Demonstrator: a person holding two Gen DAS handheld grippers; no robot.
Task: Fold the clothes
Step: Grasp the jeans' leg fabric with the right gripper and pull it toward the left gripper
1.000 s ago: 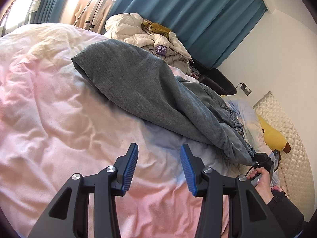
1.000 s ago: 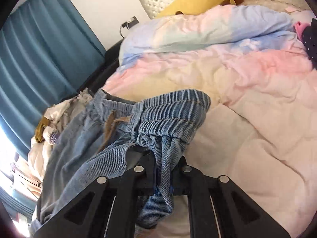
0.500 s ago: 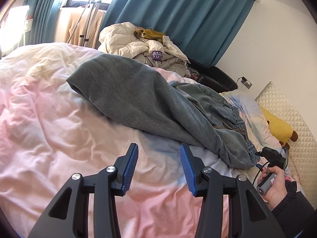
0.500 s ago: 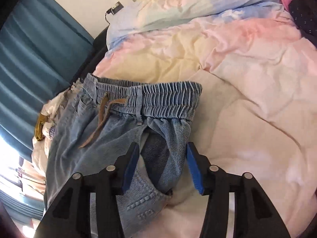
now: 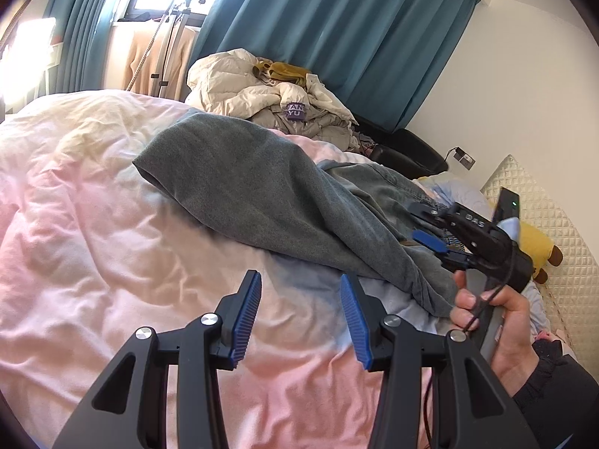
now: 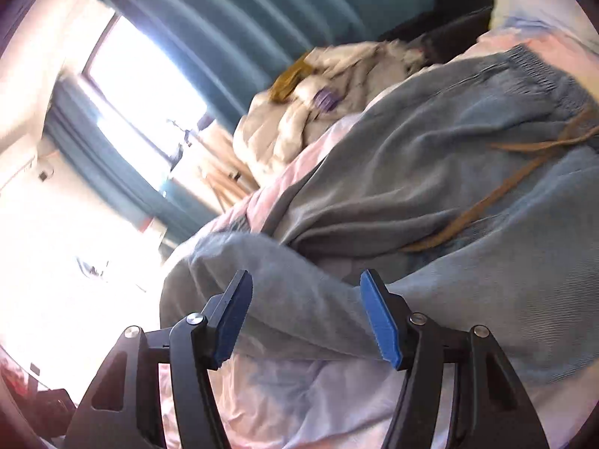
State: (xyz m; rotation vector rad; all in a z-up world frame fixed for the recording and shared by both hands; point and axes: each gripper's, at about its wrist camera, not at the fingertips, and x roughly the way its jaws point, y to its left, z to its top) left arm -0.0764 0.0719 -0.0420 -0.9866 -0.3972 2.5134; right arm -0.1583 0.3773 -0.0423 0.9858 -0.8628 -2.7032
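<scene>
Faded blue-grey jeans lie folded over on the pink duvet, the leg end toward the window and the waist end at the right. My left gripper is open and empty above the duvet, just short of the jeans' near edge. My right gripper shows in the left wrist view, open above the waist end. In the right wrist view the right gripper is open with a folded edge of the jeans lying between its pads. The elastic waistband and brown drawstring show at the right.
A heap of cream clothes sits on a dark chair beyond the bed, before teal curtains. A yellow plush toy and quilted headboard are at the right. A clothes rack stands by the window.
My right gripper let go of the jeans' waistband, opened, and swung round to face the window over the jeans. My left gripper stayed open and tilted up slightly.
</scene>
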